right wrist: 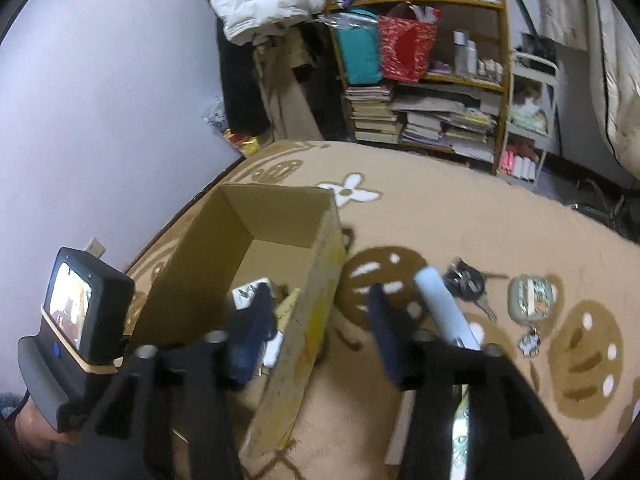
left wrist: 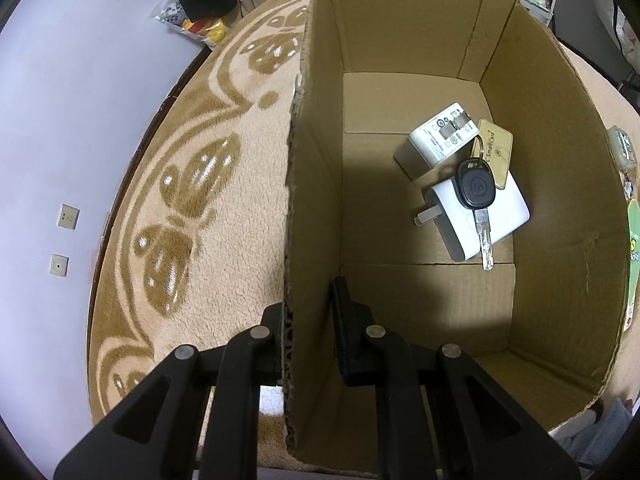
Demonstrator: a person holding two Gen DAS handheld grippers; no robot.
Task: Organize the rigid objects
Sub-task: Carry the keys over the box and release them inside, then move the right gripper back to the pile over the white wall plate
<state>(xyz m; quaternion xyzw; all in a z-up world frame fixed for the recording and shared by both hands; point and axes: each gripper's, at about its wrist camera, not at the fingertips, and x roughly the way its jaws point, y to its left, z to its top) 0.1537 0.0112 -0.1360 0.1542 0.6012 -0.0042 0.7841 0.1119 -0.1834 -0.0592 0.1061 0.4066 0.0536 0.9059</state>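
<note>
Sorting is partly done: I steady the box and go for the next item.

My left hand-held gripper (left wrist: 310,320) is pinching the near wall of the cardboard box (left wrist: 400,40), one finger outside and one inside. In the box already lie two white chargers (left wrist: 436,140), a black car key (left wrist: 476,188) and a beige card (left wrist: 496,148). My right hand-held gripper (right wrist: 316,320) is spread wide and holds nothing, above the right box wall. On the carpet (right wrist: 440,208) outside wait a pale blue cylinder (right wrist: 440,304), a bunch of keys (right wrist: 466,282) and a small patterned case (right wrist: 532,294). I judge the next move is to bring the right one down around the cylinder, nearest to it, and close.
</note>
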